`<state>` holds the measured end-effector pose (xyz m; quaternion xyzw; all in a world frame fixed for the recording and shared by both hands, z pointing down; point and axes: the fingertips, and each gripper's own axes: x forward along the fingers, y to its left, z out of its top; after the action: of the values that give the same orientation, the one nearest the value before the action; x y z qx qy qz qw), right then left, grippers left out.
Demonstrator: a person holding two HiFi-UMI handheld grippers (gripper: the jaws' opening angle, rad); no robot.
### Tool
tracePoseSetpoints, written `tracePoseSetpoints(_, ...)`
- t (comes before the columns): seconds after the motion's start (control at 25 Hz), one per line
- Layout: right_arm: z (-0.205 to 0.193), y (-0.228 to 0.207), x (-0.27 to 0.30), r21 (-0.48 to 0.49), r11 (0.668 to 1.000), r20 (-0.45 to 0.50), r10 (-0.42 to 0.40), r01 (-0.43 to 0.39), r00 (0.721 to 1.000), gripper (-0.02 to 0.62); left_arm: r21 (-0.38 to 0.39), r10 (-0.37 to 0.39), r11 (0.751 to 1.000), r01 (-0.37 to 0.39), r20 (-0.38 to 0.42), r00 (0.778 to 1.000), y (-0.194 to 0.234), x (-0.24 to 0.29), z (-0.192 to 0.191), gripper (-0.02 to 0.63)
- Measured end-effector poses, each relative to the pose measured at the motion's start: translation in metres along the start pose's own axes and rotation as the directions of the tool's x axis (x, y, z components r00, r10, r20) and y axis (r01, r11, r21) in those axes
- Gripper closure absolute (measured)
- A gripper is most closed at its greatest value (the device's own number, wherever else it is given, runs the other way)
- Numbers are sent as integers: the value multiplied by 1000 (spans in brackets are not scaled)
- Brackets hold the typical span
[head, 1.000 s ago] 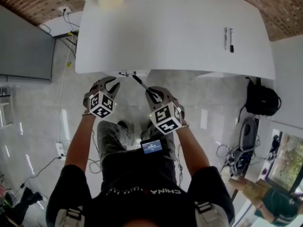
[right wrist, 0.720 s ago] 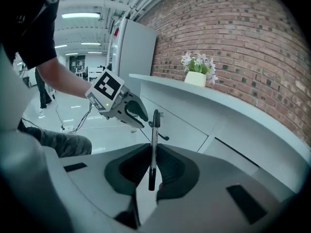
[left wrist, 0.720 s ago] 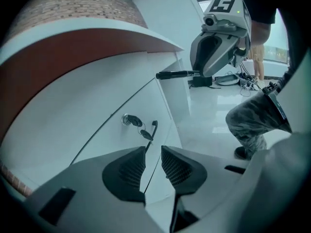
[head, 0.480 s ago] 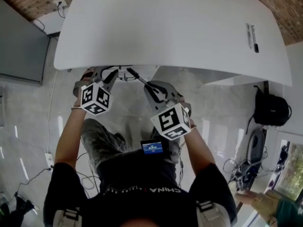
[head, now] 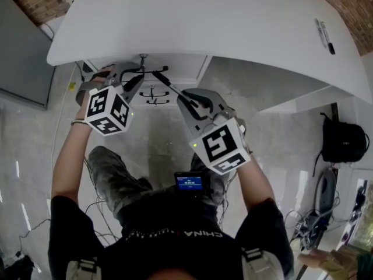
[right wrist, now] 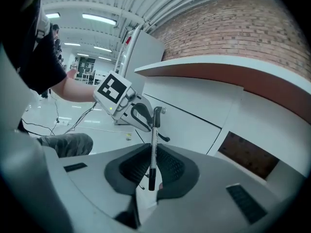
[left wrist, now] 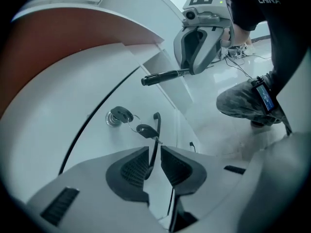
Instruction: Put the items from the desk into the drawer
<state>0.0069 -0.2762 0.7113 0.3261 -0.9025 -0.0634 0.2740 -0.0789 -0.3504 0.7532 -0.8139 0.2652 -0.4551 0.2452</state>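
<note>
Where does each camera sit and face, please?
Head view: on the head, facing steeply down at the desk; arms, legs, left gripper and right gripper show.
Left gripper view: on that gripper, facing the drawer handle between its jaws; a leg shows.
Right gripper view: on that gripper, facing the drawer front past its pen; an arm shows.
Shared: each gripper view shows the other gripper.

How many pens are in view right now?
3. One pen is clamped in the right gripper; two more pens lie side by side at the desk's far right. Others may be hidden.
</note>
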Motion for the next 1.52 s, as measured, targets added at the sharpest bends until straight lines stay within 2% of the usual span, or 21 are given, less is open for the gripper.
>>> tracePoseSetpoints(0.12, 3, 2, 1, 22, 999, -1, 48, -48, 999, 548, 14, 13, 1000, -13, -28, 1000, 0, 0, -2, 536)
tracePoseSetpoints(0.24, 4, 0, 5, -4, 998, -45, 59, -59, 997, 546, 16, 22, 1000, -21, -54, 998, 3, 2, -2, 549)
tracePoseSetpoints(0.52, 9, 0, 7, -21, 995, -92, 91, -94, 992, 546, 51, -6, 999, 11, -97, 995, 3, 5, -3, 562)
tracePoseSetpoints(1.08, 9, 0, -12, -17, 994, -102, 106, -108, 989, 548, -5, -79, 997, 79, -106, 991, -10, -9, 0, 566)
tracePoseSetpoints(1.32, 14, 2, -23, -53, 991, -110, 113, -120, 987, 547, -10, -88, 996, 87, -116, 989, -23, -21, 1, 566)
tracePoseSetpoints(1.52, 21, -1, -34, -54, 987, -119, 147, -154, 982, 547, -41, -129, 991, 126, -98, 987, -37, -34, 4, 566)
